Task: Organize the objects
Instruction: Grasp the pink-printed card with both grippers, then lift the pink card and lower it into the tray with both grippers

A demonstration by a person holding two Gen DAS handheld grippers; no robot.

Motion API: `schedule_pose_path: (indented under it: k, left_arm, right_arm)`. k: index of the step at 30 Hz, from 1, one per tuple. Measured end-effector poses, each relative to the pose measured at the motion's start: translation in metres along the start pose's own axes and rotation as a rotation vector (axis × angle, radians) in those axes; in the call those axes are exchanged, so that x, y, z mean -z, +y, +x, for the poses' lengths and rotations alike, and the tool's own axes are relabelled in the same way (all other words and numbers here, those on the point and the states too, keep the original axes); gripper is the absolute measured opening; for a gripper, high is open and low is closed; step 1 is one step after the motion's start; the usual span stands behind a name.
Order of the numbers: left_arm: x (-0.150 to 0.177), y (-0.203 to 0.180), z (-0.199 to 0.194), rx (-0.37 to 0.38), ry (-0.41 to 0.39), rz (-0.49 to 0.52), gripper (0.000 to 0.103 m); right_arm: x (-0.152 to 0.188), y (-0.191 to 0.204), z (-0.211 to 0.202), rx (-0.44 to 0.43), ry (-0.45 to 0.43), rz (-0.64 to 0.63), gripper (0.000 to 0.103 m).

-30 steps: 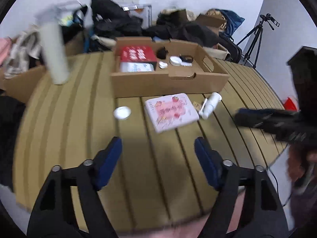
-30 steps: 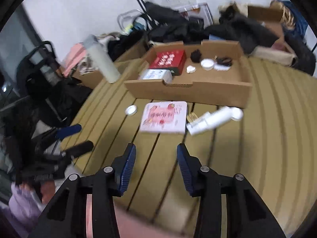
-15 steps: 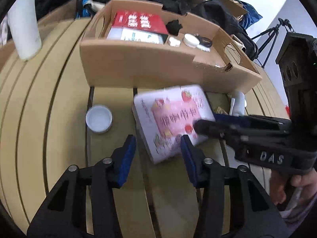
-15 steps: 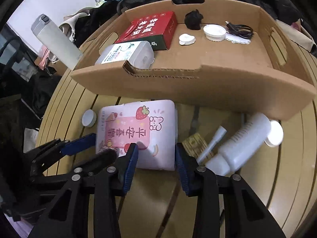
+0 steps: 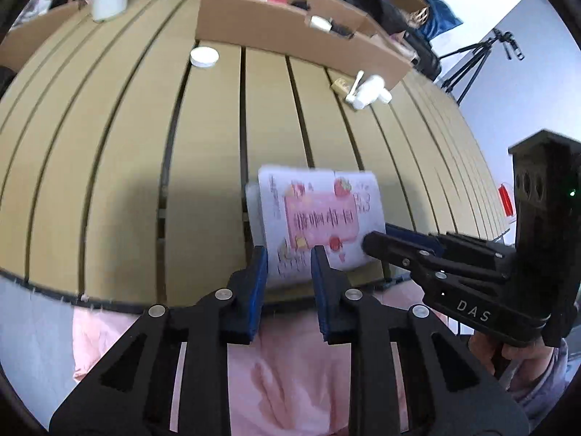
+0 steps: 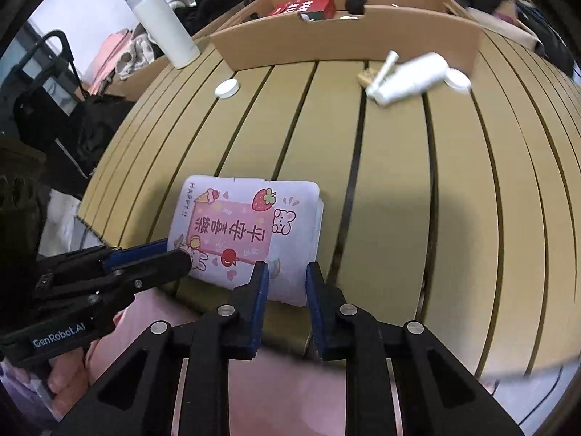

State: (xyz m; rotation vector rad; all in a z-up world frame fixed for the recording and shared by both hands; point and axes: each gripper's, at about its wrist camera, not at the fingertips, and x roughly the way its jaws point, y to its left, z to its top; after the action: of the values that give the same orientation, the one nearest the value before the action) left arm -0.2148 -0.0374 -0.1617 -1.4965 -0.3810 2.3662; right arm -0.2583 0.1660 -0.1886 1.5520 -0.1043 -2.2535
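Note:
A white and pink tissue pack with a strawberry print [image 5: 319, 218] [image 6: 247, 229] is held over the table's near edge. My left gripper [image 5: 289, 269] is shut on its near left edge. My right gripper [image 6: 287, 283] is shut on its near right edge. Each gripper shows in the other's view, the right one [image 5: 399, 247] and the left one [image 6: 145, 258]. A white squeeze bottle [image 5: 366, 91] [image 6: 410, 80] lies by the cardboard box [image 5: 290, 32] [image 6: 348, 43]. A small white lid [image 5: 204, 57] [image 6: 227, 89] lies in front of the box.
The box holds a red carton [image 6: 305, 5], a black lump [image 6: 355, 3] and small white items. A tall white flask [image 6: 163, 25] stands at the table's far left. Bags and clothes pile behind the slatted table [image 6: 399, 181]. A tripod [image 5: 479, 54] stands at right.
Both grippers closed on the tissue pack and drew it back from beside the box to the table's near edge. The bottle, lid and box now look farther off.

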Motion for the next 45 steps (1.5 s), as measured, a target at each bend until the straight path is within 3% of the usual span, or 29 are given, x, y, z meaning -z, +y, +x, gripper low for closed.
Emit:
schedule_pose_path:
  k: [3,5,9,10,11,12,14,15,16,18,19,21,25,26,29,31,32,33,35,37,39,41,45]
  left_arm:
    - [-0.004,0.000,-0.002,-0.011,-0.035,0.005,0.021]
    - [-0.008,-0.001,0.003,-0.031,-0.016,0.004,0.026]
    - [-0.001,-0.005,0.009,-0.066,0.000,0.010,0.026]
    - [0.001,-0.007,0.008,-0.082,-0.013,0.017,0.024]
    - [0.002,-0.011,0.006,-0.093,-0.024,0.025,0.015]
    - [0.002,-0.015,0.005,-0.077,-0.027,0.040,0.001]
    - [-0.003,-0.029,-0.005,0.068,-0.023,0.062,0.000]
    - [-0.009,-0.041,-0.012,0.104,-0.047,0.086,0.000]
    - [-0.016,-0.055,-0.018,0.078,-0.084,0.135,0.000]
    - [-0.032,-0.070,-0.026,0.040,-0.141,0.205,0.000]
    - [-0.039,-0.069,-0.026,0.057,-0.146,0.206,0.000]
    - [-0.051,-0.052,-0.025,0.013,-0.140,0.164,0.001]
    - [-0.035,-0.005,-0.030,-0.093,-0.104,0.091,0.054]
    - [-0.026,0.007,-0.033,-0.110,-0.102,0.067,0.057]
    - [-0.007,0.028,-0.028,-0.107,-0.066,0.006,0.057]
    - [-0.002,0.030,-0.015,-0.108,-0.048,-0.003,0.057]
    - [0.000,0.028,-0.009,-0.117,-0.041,0.001,0.054]
    - [-0.001,0.027,-0.003,-0.120,-0.030,0.006,0.054]
    - [0.002,0.024,0.007,-0.087,-0.005,0.001,0.039]
    - [0.002,0.019,0.008,-0.107,-0.029,-0.011,0.039]
    - [0.000,0.017,0.009,-0.107,-0.038,-0.031,0.033]
    - [-0.006,0.015,0.005,-0.049,-0.042,-0.073,0.029]
    - [-0.043,-0.005,-0.010,0.032,-0.146,-0.037,0.029]
  right_arm:
    - [0.009,-0.002,-0.009,-0.014,-0.052,0.021,0.024]
    - [0.004,-0.002,-0.010,-0.026,-0.067,0.030,0.024]
    - [0.002,-0.004,0.001,-0.041,-0.047,0.055,0.024]
    - [0.002,-0.005,0.003,-0.054,-0.052,0.066,0.024]
    - [0.002,-0.006,0.004,-0.064,-0.052,0.076,0.024]
    - [0.003,-0.008,0.003,-0.072,-0.054,0.085,0.024]
    - [0.003,-0.008,-0.003,-0.141,-0.063,0.100,0.019]
    - [0.001,-0.004,-0.007,-0.184,-0.076,0.095,0.010]
    - [-0.002,0.000,-0.014,-0.218,-0.097,0.079,0.004]
    - [-0.013,0.009,-0.033,-0.161,-0.173,0.025,0.001]
    - [-0.020,0.012,-0.037,-0.112,-0.196,-0.007,0.001]
    - [-0.031,0.005,-0.034,-0.062,-0.189,-0.025,0.001]
    - [-0.028,-0.018,-0.026,-0.091,-0.136,0.005,0.003]
    - [-0.026,-0.019,-0.025,-0.125,-0.131,0.006,0.004]
    - [-0.020,-0.008,-0.016,-0.207,-0.098,-0.010,0.029]
    - [-0.022,0.008,0.000,-0.227,-0.067,-0.052,0.064]
    - [-0.023,0.014,0.008,-0.219,-0.047,-0.062,0.064]
    - [-0.023,0.021,0.016,-0.222,-0.021,-0.068,0.064]
    - [-0.019,0.025,0.026,-0.233,0.006,-0.059,0.056]
    - [-0.014,0.029,0.032,-0.207,-0.006,-0.054,0.034]
    - [-0.013,0.028,0.032,-0.172,-0.026,-0.047,0.032]
    - [-0.016,0.022,0.026,-0.149,-0.049,-0.024,0.031]
    - [-0.042,0.000,-0.008,-0.179,-0.124,0.034,0.030]
